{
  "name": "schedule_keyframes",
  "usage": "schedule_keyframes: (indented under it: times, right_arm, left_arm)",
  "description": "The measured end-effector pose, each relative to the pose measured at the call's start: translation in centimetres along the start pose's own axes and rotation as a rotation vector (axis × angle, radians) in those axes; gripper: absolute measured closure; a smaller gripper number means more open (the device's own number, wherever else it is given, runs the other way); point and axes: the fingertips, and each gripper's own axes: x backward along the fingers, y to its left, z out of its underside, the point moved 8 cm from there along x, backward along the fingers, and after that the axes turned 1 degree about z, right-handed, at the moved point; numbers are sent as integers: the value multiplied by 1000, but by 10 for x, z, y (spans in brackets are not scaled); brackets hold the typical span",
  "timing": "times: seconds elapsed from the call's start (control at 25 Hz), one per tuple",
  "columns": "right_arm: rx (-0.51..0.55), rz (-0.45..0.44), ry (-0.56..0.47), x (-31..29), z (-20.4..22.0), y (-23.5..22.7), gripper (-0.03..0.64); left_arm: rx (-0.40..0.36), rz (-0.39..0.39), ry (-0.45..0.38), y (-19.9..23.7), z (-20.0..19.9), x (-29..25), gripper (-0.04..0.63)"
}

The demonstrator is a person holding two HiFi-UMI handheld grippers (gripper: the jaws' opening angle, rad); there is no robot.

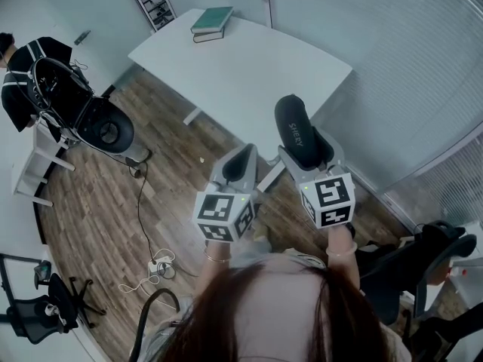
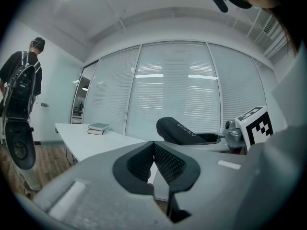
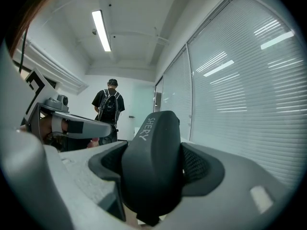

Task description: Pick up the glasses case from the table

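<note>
A black glasses case (image 1: pixel 296 130) with white lettering is clamped between the jaws of my right gripper (image 1: pixel 306 151), lifted clear above the near corner of the white table (image 1: pixel 249 74). In the right gripper view the case (image 3: pixel 153 162) fills the gap between the two pads and stands upright. My left gripper (image 1: pixel 240 163) hovers beside it to the left, jaws shut with the pads meeting and nothing between them (image 2: pixel 154 164). From the left gripper view the case (image 2: pixel 180 131) shows to the right, held in the other gripper.
Two stacked books (image 1: pixel 211 23) lie at the table's far end. A person (image 1: pixel 23 74) with a backpack stands at the far left near a round machine (image 1: pixel 109 130). Cables and a power strip (image 1: pixel 160 266) lie on the wood floor. Glass walls with blinds run along the right.
</note>
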Motion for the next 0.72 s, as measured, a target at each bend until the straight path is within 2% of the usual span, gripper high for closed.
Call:
schedule_keyframes:
  times: [0.72]
  right_arm:
    - [-8,-2,13,-2,10,1,269]
  left_arm:
    - [-1,-3,16,-3,9,1,586]
